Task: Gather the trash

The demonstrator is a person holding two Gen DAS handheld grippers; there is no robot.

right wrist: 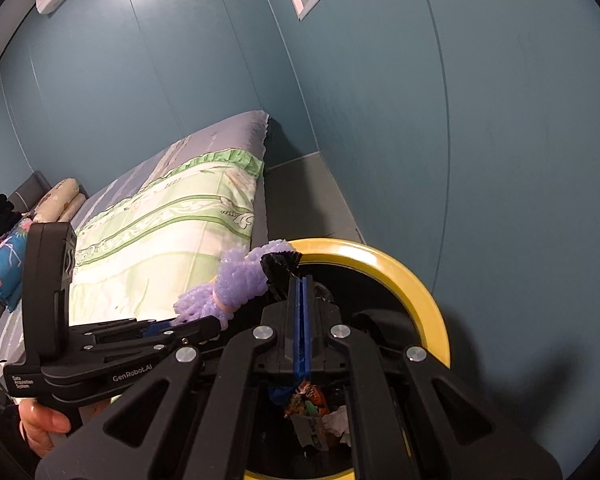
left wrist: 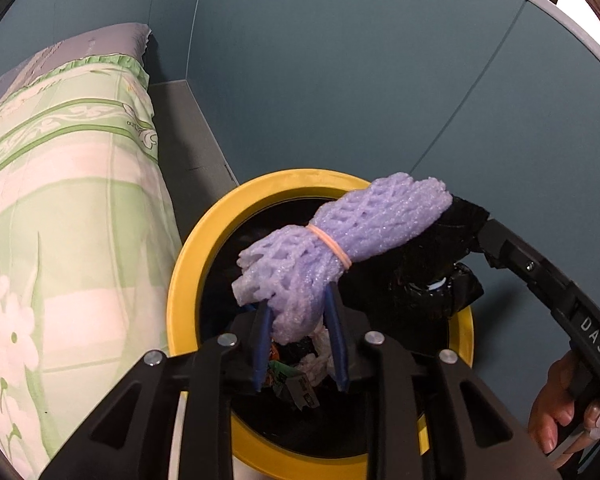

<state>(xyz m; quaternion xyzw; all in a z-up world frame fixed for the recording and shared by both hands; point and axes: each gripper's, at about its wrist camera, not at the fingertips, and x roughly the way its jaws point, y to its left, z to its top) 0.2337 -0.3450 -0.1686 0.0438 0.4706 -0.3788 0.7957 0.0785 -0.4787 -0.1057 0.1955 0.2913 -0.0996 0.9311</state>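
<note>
Yellow-rimmed bin (left wrist: 184, 280) beside bed (left wrist: 60, 200), black liner (left wrist: 432, 276) inside. Purple foam net (left wrist: 332, 236) above bin mouth, pinched by left gripper (left wrist: 300, 312). Right gripper (right wrist: 302, 280) pressed together on liner edge. Advice: keep liner pulled wide, release net over centre.

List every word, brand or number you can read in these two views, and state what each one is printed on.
"DAS": on the right tongs, along the black arm.
"GenRobot.AI": on the side of the left tongs.
"Data Acquisition System": small print on the left tongs' base.
Print on the wrappers inside the yellow-rimmed bin: too small and crumpled to read.
</note>
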